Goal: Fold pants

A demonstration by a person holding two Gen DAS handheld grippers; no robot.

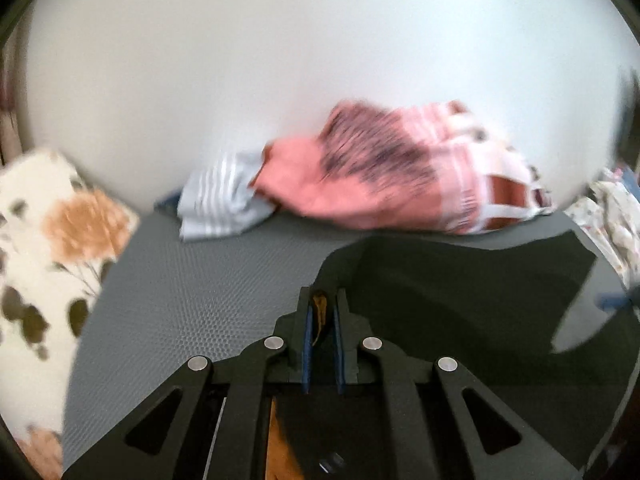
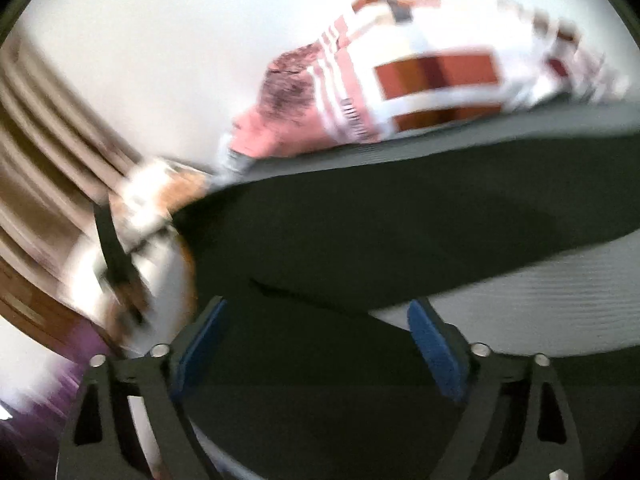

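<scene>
Left gripper [image 1: 322,320] fingers pinch the dark pants [image 1: 460,280]; right gripper [image 2: 316,320] fingers spread wide over them, near the pink cloth [image 2: 360,92]

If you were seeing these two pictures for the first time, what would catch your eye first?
The crumpled pink patterned cloth heaped against the white wall stands out. Before it, dark pants spread over the grey textured mat, pinched in the left gripper. The right gripper is open around their edge.
</scene>
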